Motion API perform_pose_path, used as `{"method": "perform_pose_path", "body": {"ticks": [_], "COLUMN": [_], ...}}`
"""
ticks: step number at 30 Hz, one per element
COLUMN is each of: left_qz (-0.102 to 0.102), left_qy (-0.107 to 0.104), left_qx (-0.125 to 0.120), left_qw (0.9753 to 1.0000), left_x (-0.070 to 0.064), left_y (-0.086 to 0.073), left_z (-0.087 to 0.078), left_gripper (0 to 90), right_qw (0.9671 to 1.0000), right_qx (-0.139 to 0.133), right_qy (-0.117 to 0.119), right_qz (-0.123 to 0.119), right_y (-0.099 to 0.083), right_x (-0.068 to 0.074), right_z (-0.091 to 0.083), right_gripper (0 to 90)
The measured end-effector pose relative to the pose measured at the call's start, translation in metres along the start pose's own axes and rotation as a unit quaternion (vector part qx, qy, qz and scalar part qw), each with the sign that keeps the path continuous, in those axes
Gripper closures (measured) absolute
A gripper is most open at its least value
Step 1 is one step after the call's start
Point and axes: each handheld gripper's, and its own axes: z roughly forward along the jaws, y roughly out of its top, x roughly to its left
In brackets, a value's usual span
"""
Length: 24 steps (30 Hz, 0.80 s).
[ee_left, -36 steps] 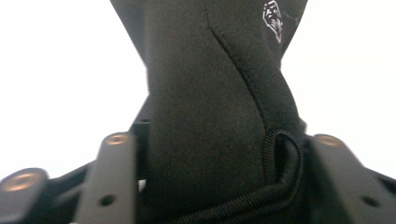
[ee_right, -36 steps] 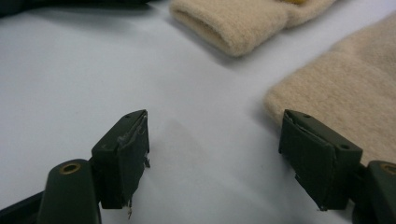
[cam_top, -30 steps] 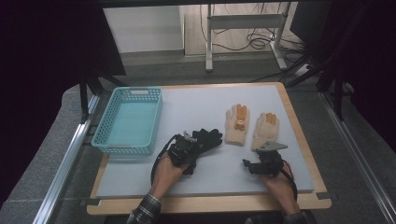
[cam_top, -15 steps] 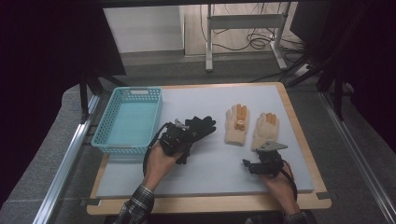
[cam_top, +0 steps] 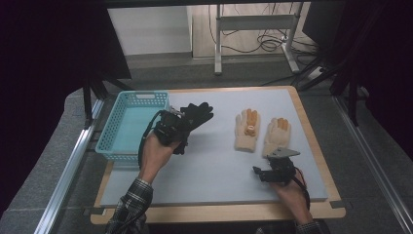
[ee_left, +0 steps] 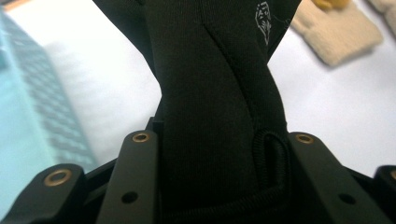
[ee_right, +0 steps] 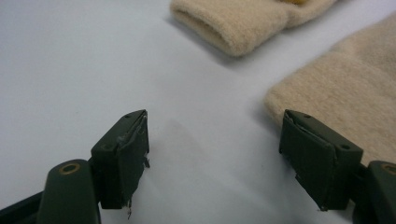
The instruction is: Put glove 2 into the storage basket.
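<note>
My left gripper (cam_top: 181, 127) is shut on a black glove (cam_top: 197, 116), lifted beside the turquoise basket (cam_top: 127, 127). In the left gripper view the black glove (ee_left: 215, 93) fills the gap between the jaws, its cuff pinched there. Two beige knit gloves lie on the white board, one (cam_top: 247, 129) with orange fingertips, the other (cam_top: 276, 135) to its right. My right gripper (cam_top: 265, 173) rests low on the board just short of the right beige glove's cuff (ee_right: 341, 93), jaws wide open with nothing between them. The other beige cuff (ee_right: 243, 23) lies farther off.
The white board (cam_top: 214, 170) sits on a wooden table with a raised frame. A metal rail (cam_top: 63, 175) runs along the left side. A desk frame with cables (cam_top: 253, 34) stands on the floor beyond the table.
My left gripper has carried the black glove up and to the left, toward the basket. The right gripper has stayed put.
</note>
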Motion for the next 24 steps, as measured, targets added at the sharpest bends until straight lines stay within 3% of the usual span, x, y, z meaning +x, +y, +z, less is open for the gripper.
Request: {"method": "perform_pose_path", "body": {"ticks": [6, 14, 19, 24], "left_qz": [-0.021, -0.048, -0.074, -0.12], "left_qy": [0.024, 0.069, 0.097, 0.109], "left_qx": [-0.003, 0.006, 0.019, 0.03], "left_qw": [0.9995, 0.9965, 0.9924, 0.9863], "left_x": [0.025, 0.065, 0.097, 0.132], "left_y": [0.007, 0.008, 0.002, -0.01], "left_z": [-0.014, -0.027, -0.031, -0.028], "left_gripper": [61.9, 61.7, 61.5, 61.3], "right_qw": [1.0, 1.0, 1.0, 1.0], "right_qx": [0.0, 0.0, 0.001, 0.001], "right_qy": [0.0, 0.0, 0.0, 0.0], "right_qz": [0.0, 0.0, -0.001, -0.001], "right_y": [0.0, 0.0, 0.0, 0.0], "right_x": [0.0, 0.0, 0.0, 0.0], "right_z": [0.0, 0.0, 0.0, 0.0], "right_gripper": [23.7, 23.7, 23.6, 23.7]}}
